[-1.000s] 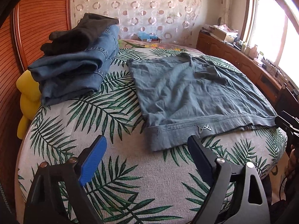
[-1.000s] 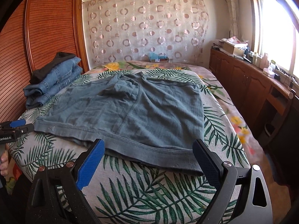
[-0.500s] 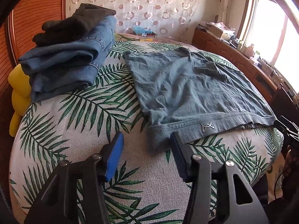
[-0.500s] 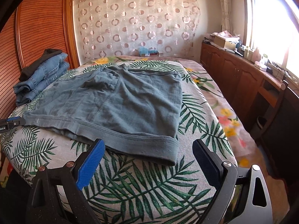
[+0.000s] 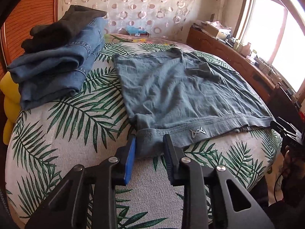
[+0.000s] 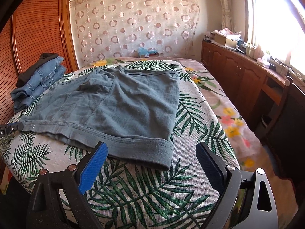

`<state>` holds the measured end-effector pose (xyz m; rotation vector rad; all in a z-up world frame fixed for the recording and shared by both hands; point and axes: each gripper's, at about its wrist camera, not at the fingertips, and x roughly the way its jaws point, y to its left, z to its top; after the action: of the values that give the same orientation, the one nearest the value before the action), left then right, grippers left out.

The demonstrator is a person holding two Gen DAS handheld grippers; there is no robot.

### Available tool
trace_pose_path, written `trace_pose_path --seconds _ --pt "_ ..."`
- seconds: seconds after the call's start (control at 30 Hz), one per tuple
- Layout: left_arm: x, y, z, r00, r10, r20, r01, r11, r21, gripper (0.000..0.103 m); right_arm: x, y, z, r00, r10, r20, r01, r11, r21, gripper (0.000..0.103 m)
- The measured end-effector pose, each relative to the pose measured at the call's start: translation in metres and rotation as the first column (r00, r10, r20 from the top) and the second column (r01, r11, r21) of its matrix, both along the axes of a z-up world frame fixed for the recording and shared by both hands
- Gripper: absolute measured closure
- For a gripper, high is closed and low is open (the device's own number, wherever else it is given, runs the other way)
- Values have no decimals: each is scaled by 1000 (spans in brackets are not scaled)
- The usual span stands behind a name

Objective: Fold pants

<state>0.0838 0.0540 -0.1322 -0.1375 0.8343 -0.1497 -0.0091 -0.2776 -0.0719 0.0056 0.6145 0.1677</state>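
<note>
Grey-blue shorts lie flat on the palm-leaf bedspread, waistband toward me. My left gripper has closed on the near left corner of the waistband, with the cloth bunched between its blue pads. In the right wrist view the shorts fill the middle of the bed. My right gripper is open and empty, just short of the near right waistband corner. The left gripper's tip shows at the far left edge of that view.
A stack of folded jeans with a dark garment on top sits at the back left of the bed. A yellow object lies at the left edge. A wooden cabinet runs along the right under the window.
My left gripper moved forward and closed on the left waistband corner. My right gripper moved closer to the right waistband corner and stayed open.
</note>
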Motion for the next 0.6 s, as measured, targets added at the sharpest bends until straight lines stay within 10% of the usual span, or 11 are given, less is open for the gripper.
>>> trace_pose_path --seconds 0.6 --pt "22 -55 35 983 -166 78 161 984 72 94 10 -5 4 999 -31 7 31 999 34 9"
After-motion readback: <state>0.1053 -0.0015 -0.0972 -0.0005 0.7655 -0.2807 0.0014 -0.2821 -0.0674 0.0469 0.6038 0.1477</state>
